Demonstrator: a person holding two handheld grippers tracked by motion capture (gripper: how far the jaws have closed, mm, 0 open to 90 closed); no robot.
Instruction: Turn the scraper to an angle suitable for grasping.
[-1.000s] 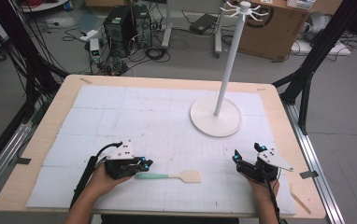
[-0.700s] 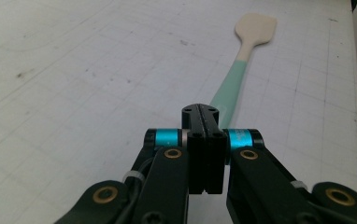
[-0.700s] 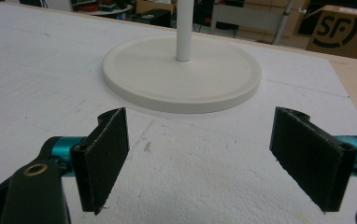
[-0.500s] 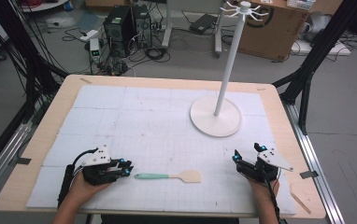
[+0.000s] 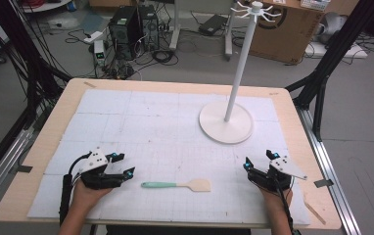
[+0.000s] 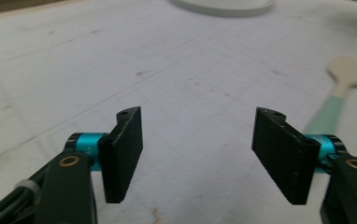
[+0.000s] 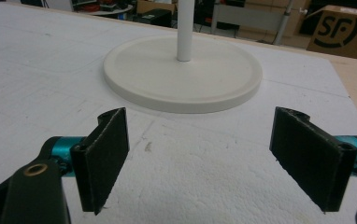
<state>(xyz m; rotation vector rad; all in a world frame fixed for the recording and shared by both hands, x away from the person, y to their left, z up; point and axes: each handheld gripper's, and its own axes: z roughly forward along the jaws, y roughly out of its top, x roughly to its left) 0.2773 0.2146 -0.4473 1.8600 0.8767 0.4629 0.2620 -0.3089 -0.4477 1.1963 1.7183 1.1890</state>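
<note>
A spatula [image 5: 175, 185] with a mint-green handle and a beige blade lies flat on the white mat near the front, handle pointing left. My left gripper [image 5: 125, 164] rests just left of the handle's end, apart from it. Its jaws have just been opening and stand wide with nothing between them. In the left gripper view [image 6: 200, 154] the spatula [image 6: 349, 79] lies off to the right, outside the jaws. My right gripper [image 5: 259, 159] sits at the front right, open and holding nothing, and in the right gripper view [image 7: 214, 158] it faces the stand's base.
A white hook stand with a round base [image 5: 225, 122] rises at the back right of the mat; the base [image 7: 183, 74] lies a short way beyond the right jaws. The white mat [image 5: 141, 122] covers most of the wooden table. Cables and boxes lie on the floor beyond.
The left gripper has let go of the spatula's handle, opened wide and drawn back to the left. The spatula stays on the mat. The right gripper has not moved.
</note>
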